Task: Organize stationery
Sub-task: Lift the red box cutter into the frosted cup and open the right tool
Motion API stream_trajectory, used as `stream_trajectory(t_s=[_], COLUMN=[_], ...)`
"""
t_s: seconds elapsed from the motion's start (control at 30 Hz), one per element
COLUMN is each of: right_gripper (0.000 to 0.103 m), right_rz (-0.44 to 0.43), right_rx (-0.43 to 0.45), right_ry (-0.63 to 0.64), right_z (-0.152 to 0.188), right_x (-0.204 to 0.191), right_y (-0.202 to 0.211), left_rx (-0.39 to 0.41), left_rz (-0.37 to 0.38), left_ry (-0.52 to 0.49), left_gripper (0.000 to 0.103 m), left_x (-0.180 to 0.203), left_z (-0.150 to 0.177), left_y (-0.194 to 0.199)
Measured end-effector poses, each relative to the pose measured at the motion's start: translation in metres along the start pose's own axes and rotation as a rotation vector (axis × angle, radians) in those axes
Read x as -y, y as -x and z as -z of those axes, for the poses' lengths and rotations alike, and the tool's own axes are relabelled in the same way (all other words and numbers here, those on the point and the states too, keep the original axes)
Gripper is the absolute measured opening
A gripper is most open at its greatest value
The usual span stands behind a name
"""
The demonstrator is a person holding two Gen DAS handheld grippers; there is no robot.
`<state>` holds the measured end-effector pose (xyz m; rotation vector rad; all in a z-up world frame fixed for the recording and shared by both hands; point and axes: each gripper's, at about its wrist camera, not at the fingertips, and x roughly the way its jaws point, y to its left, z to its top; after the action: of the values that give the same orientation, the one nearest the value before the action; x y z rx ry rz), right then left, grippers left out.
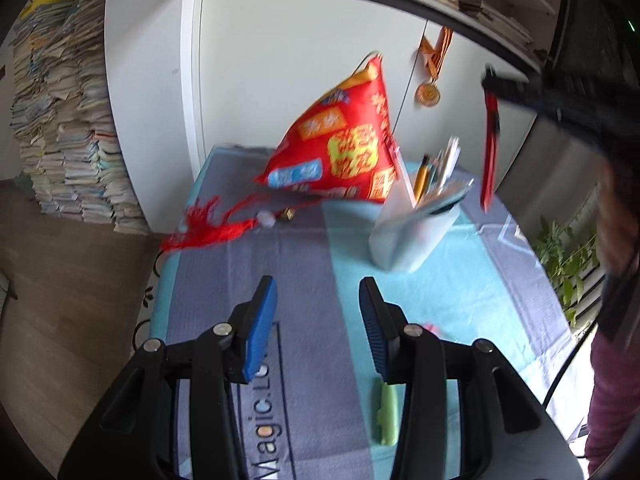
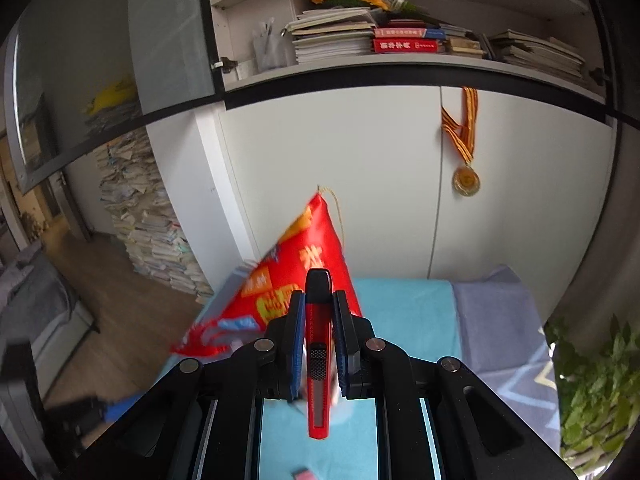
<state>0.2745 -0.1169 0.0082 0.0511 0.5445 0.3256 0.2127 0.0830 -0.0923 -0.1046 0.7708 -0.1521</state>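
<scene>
Carrying red plastic utility knife [image 2: 318, 344] pinched in my right gripper [image 2: 318, 312], above table | left gripper [image 1: 318, 320] spread, empty | translucent white pen holder [image 1: 412, 236] already has pens | green marker [image 1: 387, 416] left on mat

A home study: white cabinets [image 2: 340, 168] line the wall beneath open shelves [image 2: 400, 60] crammed with stacked books [image 2: 332, 36] and papers. A medal [image 2: 465, 180] on a striped ribbon hangs from a cabinet door. Tall piles of workbooks [image 1: 68, 120] stand on the wood floor [image 1: 60, 300], and a leafy houseplant [image 2: 596, 392] grows beside the cloth-covered table [image 1: 460, 292], where a pen holder [image 1: 416, 232] sits.
</scene>
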Motion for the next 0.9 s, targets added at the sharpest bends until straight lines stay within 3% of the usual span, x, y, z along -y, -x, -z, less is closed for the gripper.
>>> stream_trajectory(t_s=[0.2,0.47,0.9], right_gripper=[0.014,0.014,0.014], right_rz=[0.004,0.062,0.069], right_rx=[0.061,0.138,0.151], right_ry=[-0.009,0.022,-0.031], right_z=[-0.015,-0.003,0.016], right_x=[-0.009,-0.013,-0.003], right_y=[-0.036,-0.058,-0.072], left_rx=[-0.028,-0.032,-0.062], left_rz=[-0.021,-0.015,-0.001], left_ry=[0.015,0.022,0.020], left_gripper=[0.041,0.041,0.041], left_x=[-0.014,-0.023,-0.021], left_z=[0.012,0.013,0.015], left_y=[-0.006,-0.011,-0.023])
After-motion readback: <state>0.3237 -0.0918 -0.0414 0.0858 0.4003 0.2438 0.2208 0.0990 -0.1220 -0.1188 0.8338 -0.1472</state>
